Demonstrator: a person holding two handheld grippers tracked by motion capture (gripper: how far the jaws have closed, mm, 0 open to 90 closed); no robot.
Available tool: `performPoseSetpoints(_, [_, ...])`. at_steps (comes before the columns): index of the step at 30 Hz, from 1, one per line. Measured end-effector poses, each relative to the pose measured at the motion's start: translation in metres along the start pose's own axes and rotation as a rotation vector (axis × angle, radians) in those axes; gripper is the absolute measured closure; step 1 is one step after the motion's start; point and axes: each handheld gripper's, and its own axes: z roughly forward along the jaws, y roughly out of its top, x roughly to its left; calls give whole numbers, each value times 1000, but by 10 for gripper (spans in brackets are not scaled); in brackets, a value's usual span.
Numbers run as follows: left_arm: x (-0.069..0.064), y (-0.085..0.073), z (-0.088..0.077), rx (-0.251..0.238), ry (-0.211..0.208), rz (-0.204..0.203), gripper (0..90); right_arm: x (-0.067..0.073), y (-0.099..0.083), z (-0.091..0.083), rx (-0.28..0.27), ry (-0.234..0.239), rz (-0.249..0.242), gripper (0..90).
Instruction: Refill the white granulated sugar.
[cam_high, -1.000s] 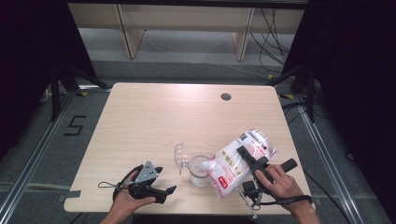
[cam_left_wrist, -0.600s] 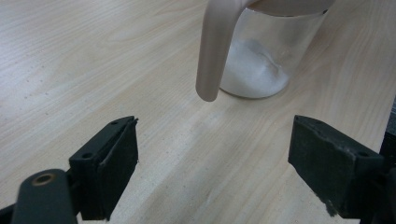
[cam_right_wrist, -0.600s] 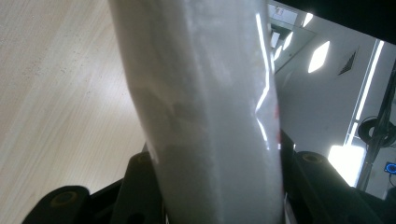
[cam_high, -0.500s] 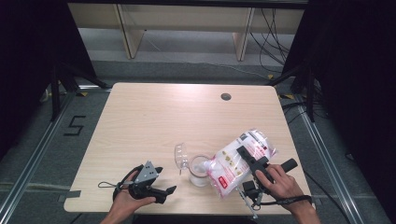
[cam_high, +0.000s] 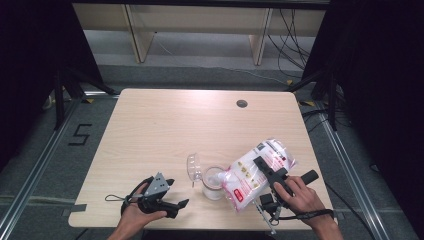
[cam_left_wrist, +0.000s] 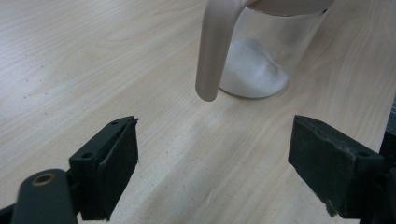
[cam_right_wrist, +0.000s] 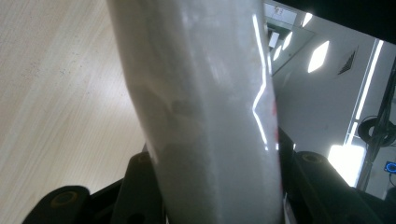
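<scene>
Mostly glossy plastic bag (cam_high: 255, 170) (crinkled, white)

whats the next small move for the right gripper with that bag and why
Probably keep the bag tipped over the jar and tilt it slightly further. The right gripper is clamped on the bag, its mouth is at the jar's rim, and only a low heap of white powder lies inside. The left gripper rests open nearby.

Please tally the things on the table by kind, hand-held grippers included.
Hand-held grippers: 2 (left, right)
Bags: 1
Jars: 1
Lids: 1
Total: 5
</scene>
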Motion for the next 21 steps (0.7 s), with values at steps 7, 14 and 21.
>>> performPoseSetpoints(7, [0, 0, 0, 0, 0, 0, 157, -3, 0, 1, -20, -11, -38, 615])
performPoseSetpoints(14, [0, 0, 0, -1, -1, 1, 157, -4, 0, 1, -20, -7, -52, 616])
performPoseSetpoints(21, [1, 0, -1, 7, 1, 8, 157, -4, 0, 1, -18, -6, -38, 616])
